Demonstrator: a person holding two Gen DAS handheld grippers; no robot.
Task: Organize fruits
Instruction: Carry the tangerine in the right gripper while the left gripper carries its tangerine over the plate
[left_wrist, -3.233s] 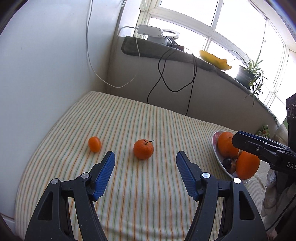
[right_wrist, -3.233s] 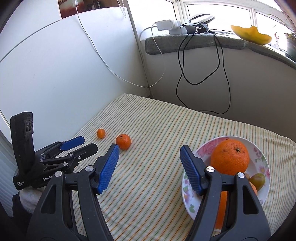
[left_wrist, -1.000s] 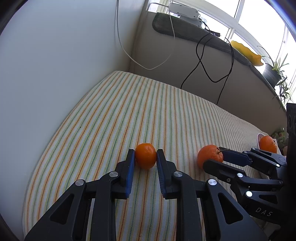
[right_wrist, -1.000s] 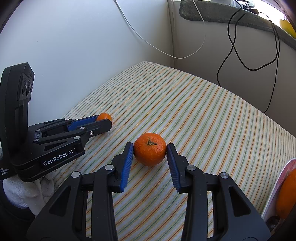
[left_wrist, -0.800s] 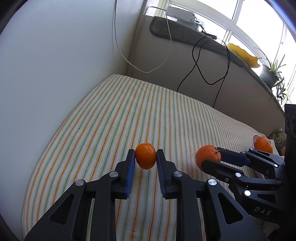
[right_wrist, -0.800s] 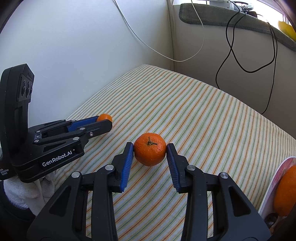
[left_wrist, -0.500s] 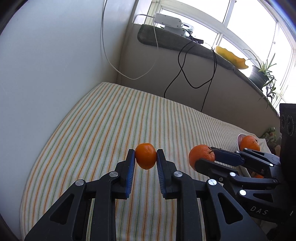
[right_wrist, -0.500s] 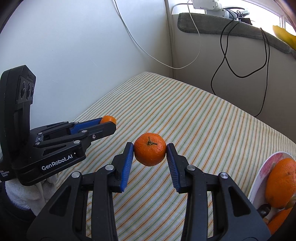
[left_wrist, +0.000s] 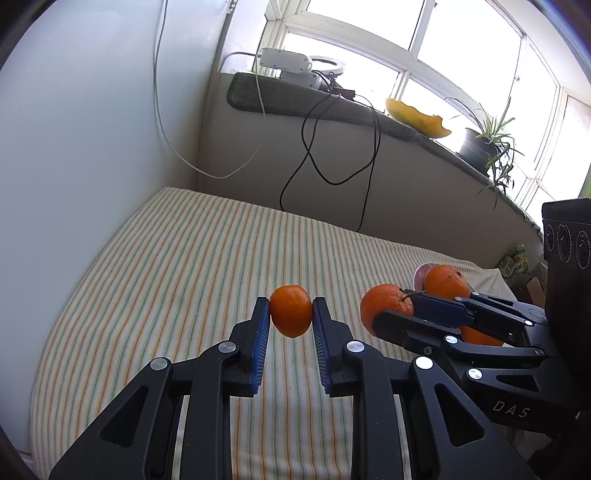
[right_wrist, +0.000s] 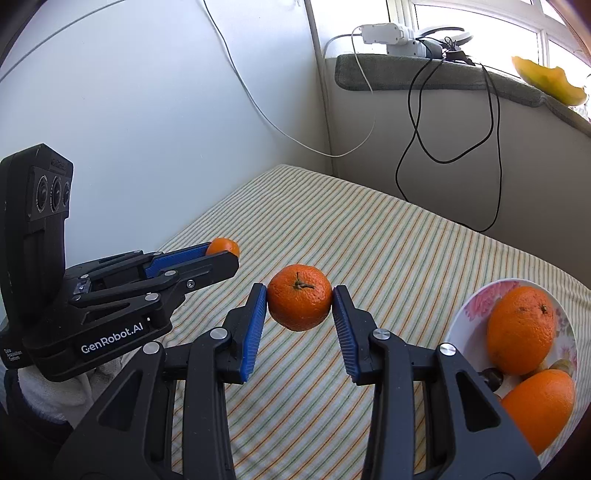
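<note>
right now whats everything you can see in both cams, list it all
small mandarin: 1, orange, clamped in the left gripper above the cloth
stemmed mandarin: 1, orange, clamped in the right gripper above the cloth
plate: 1, white with pink flowers, right side of the cloth
large oranges: 2, orange, on the plate
striped cloth: 1, cream with orange and green stripes, covering the surface
black cable: 1, black, hanging off the sill
white cable: 1, white, hanging along the wall
white device: 1, white, on the sill
yellow dish: 1, yellow, on the sill
potted plant: 1, green, on the sill
left gripper: 1, black with blue pads
right gripper: 1, black with blue pads
</note>
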